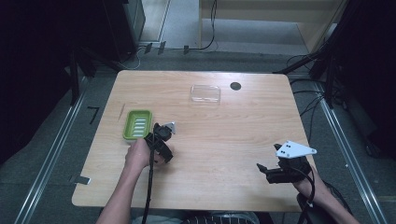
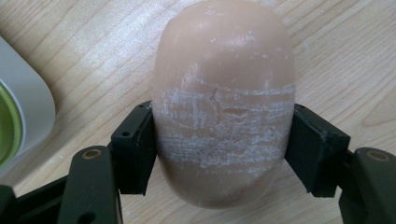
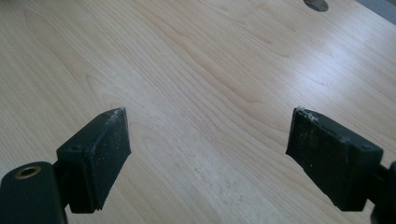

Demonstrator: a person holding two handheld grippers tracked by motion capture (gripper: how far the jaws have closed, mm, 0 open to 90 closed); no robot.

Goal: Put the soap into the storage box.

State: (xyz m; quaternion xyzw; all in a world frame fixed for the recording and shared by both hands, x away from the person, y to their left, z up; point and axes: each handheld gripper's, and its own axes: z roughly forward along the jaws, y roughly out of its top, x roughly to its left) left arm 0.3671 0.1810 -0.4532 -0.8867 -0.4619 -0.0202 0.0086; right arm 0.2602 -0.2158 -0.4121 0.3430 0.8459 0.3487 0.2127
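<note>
One soap bar (image 2: 224,107) sits mid-frame on the table (image 2: 93,56), clenched by the left gripper (image 2: 223,151). Grasp looks made; next, lift it toward the green dish (image 1: 137,124) at left. Right gripper (image 3: 208,149) gapes empty.

1. I find no readable text, label, brand, number or sign on anything in front of me
2. The soap bar (image 2: 224,107) between my left gripper's pads carries only whitish scuff marks, no stamped name that I can make out
3. The green soap dish (image 1: 137,124) shows pale ribs inside, not letters
4. The wooden table (image 1: 224,154) has bare grain without markings
</note>
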